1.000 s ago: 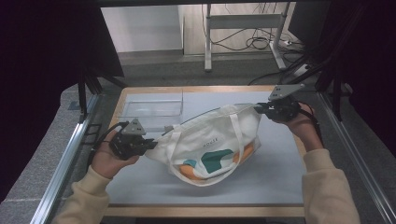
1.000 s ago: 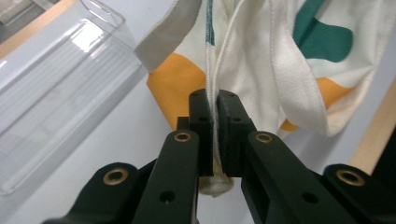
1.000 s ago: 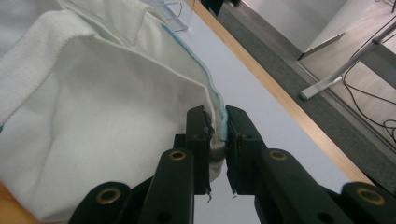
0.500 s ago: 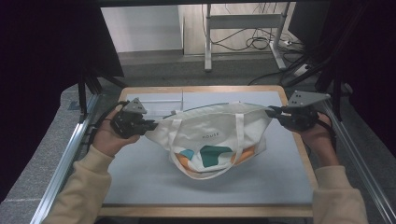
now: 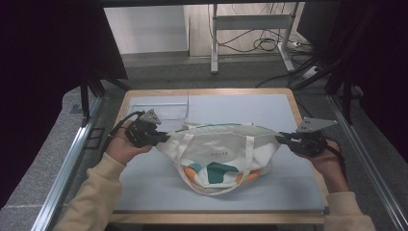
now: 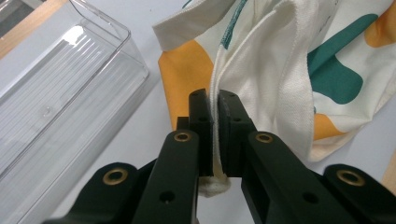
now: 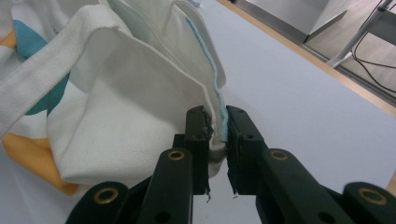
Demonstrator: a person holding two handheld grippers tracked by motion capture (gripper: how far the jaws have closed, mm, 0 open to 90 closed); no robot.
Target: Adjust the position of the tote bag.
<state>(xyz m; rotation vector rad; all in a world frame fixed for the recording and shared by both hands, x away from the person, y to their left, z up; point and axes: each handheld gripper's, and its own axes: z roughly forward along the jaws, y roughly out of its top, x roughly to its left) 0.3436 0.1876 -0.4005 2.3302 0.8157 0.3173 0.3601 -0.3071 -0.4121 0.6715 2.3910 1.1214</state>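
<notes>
The tote (image 5: 219, 156) lies mid-table on the blue mat (image 5: 298, 120), stretched between the two grippers. The left gripper (image 5: 163, 138) is clenched on the bag's left top corner, the right gripper (image 5: 281, 138) on its right corner, likely to pull the rim taut and flatten the cloth. A clear bin (image 5: 161, 109) sits just behind the left gripper, apart from the bag.

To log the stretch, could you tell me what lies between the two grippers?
In the high view, the white tote bag spans from left gripper to right gripper, each clamped on a top corner.
</notes>
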